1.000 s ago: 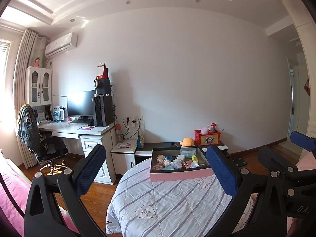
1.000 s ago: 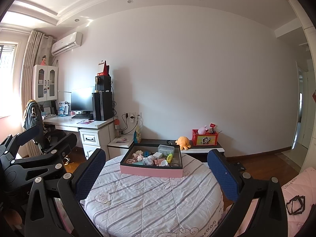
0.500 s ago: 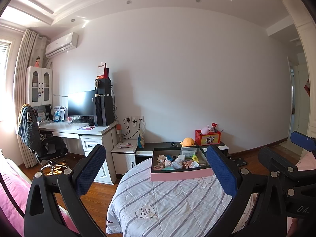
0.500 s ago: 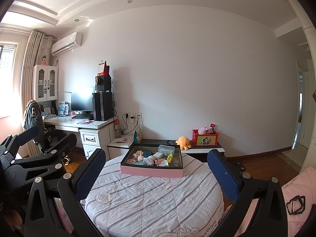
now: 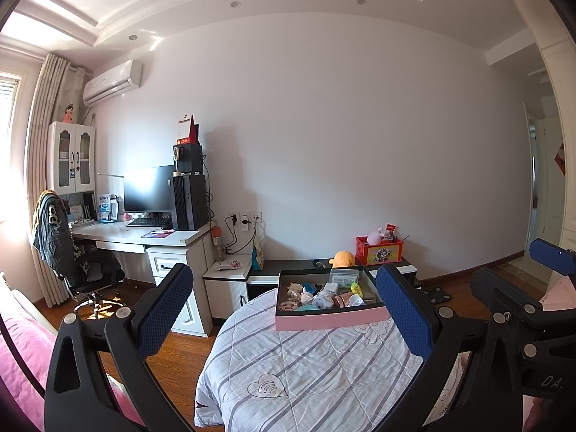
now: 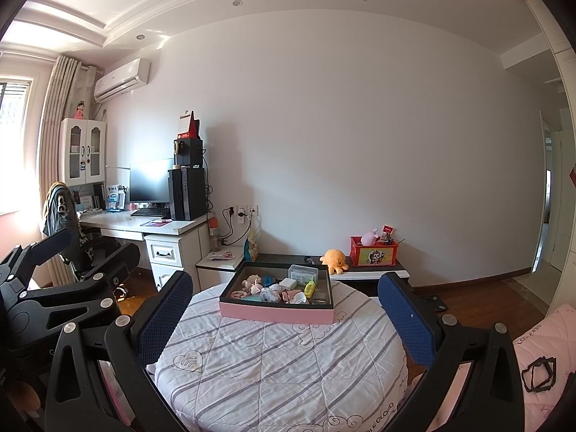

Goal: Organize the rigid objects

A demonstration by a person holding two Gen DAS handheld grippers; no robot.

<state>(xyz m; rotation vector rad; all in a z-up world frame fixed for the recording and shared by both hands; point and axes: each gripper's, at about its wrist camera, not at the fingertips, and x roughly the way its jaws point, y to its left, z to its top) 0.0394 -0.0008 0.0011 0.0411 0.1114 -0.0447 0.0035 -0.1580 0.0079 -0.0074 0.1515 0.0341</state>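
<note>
Right wrist view: the pink box (image 6: pixel 276 312) sits at the far edge of the round worktop (image 6: pixel 280 367) with the striped quilted cover, and holds a jumble of small toys (image 6: pixel 268 293), a clear lidded case (image 6: pixel 303 274) and a yellow piece (image 6: pixel 309 289). Left wrist view shows the same pink box (image 5: pixel 331 320) at the far edge. Left tool (image 5: pixel 284 309) and right tool (image 6: pixel 282 309) both stand wide, empty, above the near edge.

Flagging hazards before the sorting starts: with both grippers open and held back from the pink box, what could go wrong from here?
1. The small items in the pink box are packed close, so open fingers may knock neighbours.
2. The box sits on a soft quilt; pressing down could tilt it.
3. The left gripper and right gripper could collide.
</note>
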